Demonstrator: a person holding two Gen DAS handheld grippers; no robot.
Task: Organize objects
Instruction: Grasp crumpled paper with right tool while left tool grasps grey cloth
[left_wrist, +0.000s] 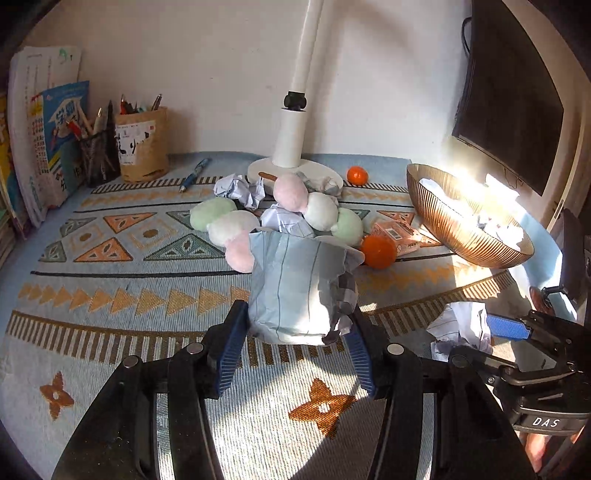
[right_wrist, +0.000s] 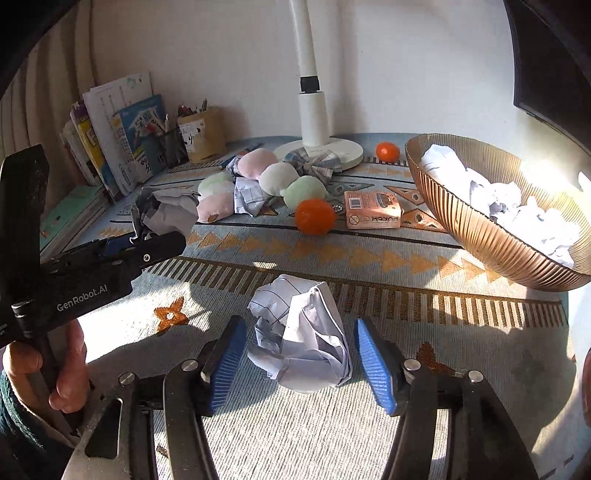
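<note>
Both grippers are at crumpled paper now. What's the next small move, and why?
Probably close the right gripper: the paper ball lies on the mat between its pads, untouched. The left gripper already holds its paper wad, and the bowl with paper sits right.

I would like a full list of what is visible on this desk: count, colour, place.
bowl: one, copper, right side, white paper inside
paper balls: four loose, white, two among plush balls, two near front
plush balls: six, pink, white, green, mat's middle
oranges: two, orange, by lamp and by box
box: one, pink, beside bowl
lamp: one, white, back
pen holders: two, brown and black, back left
left claw: shut on paper ball
right claw: open around paper ball
</note>
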